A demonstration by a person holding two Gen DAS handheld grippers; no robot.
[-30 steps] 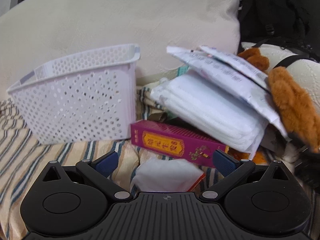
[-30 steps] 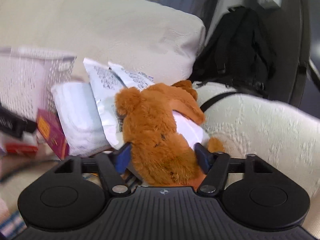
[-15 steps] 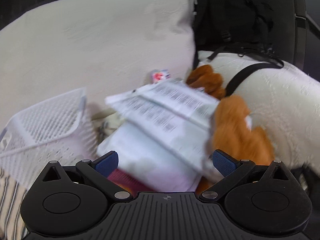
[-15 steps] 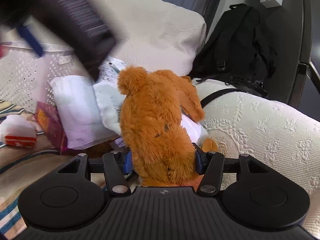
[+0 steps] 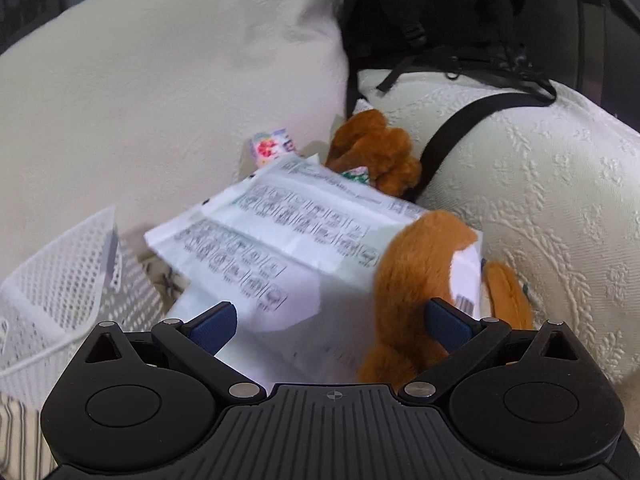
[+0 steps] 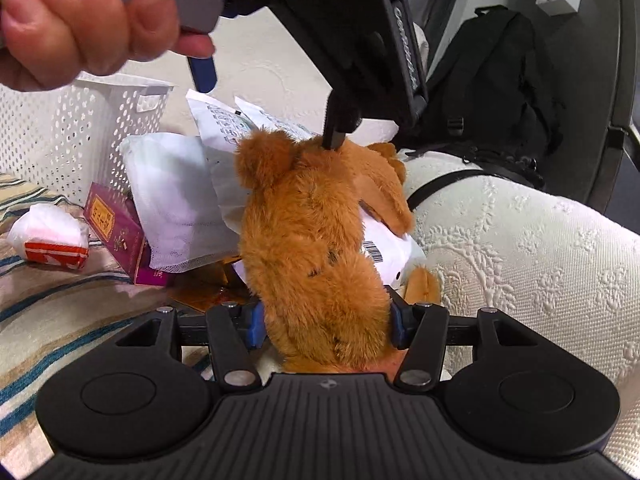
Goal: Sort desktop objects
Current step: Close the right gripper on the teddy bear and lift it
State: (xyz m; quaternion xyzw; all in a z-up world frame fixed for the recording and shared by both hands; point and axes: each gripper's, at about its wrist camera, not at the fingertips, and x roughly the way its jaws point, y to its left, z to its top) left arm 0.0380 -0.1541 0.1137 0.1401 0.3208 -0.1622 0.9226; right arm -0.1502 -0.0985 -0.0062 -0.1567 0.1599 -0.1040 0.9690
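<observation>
A brown plush toy [image 6: 312, 240] lies on a pile of white packets [image 6: 224, 128]. My right gripper [image 6: 324, 326] is shut on the plush toy's lower body. My left gripper [image 5: 328, 324] is open above the pile, its fingers spread over the printed white packets [image 5: 280, 240] and the plush toy [image 5: 416, 280]. In the right wrist view the left gripper [image 6: 272, 108] hangs over the toy's head, one finger touching the fur. A soft white pack [image 6: 176, 200] leans under the packets.
A white perforated basket [image 6: 80, 128] stands at the left, also in the left wrist view [image 5: 60, 292]. A purple box [image 6: 116, 232] and a red-and-white tissue pack [image 6: 52, 240] lie on the striped cloth. White pillows and a black backpack [image 6: 492, 84] stand behind.
My left gripper has risen from the purple box and tissue pack and moved right over the packets and toy. My right gripper has closed on the plush toy and raised it a little.
</observation>
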